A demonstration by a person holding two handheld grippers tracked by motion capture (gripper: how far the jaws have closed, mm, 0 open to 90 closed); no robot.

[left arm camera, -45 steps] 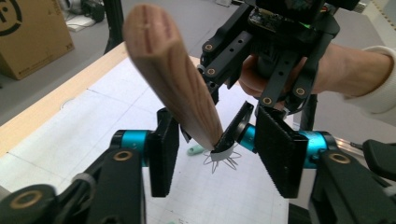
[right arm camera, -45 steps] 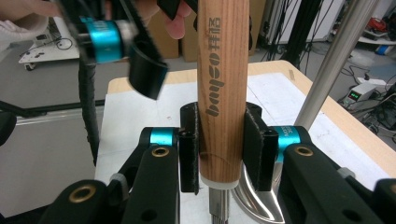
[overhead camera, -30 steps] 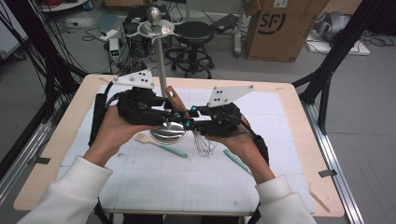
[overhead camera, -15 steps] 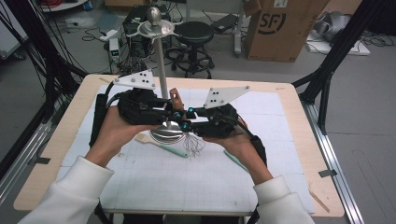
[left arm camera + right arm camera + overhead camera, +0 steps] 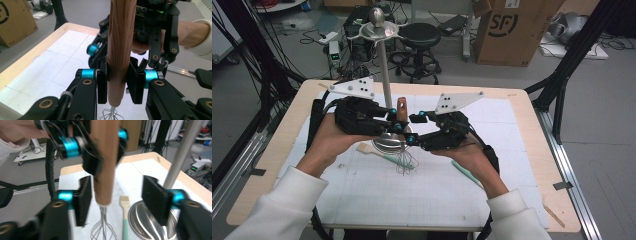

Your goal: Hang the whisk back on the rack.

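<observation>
2 sets of tongs meet at a whisk (image 5: 402,131) held upright over the table (image 5: 522,125), its wire loops hanging just above the gridded mat. The left tongs (image 5: 117,83) are clamped on the lower end of the wooden handle, both pads pressed to it. The right tongs (image 5: 120,200) stand wide apart around the same handle, touching nothing. If the left pair lets go before the right pair closes, I judge the whisk would drop onto the steel bowl (image 5: 150,220) or the mint-handled brush (image 5: 125,220) below. The handle is smooth, round, grained wood, likely slippery under flat rubber pads. The wires are thin and springy. A polished metal pole (image 5: 384,70) stands just behind, close enough to be knocked.
</observation>
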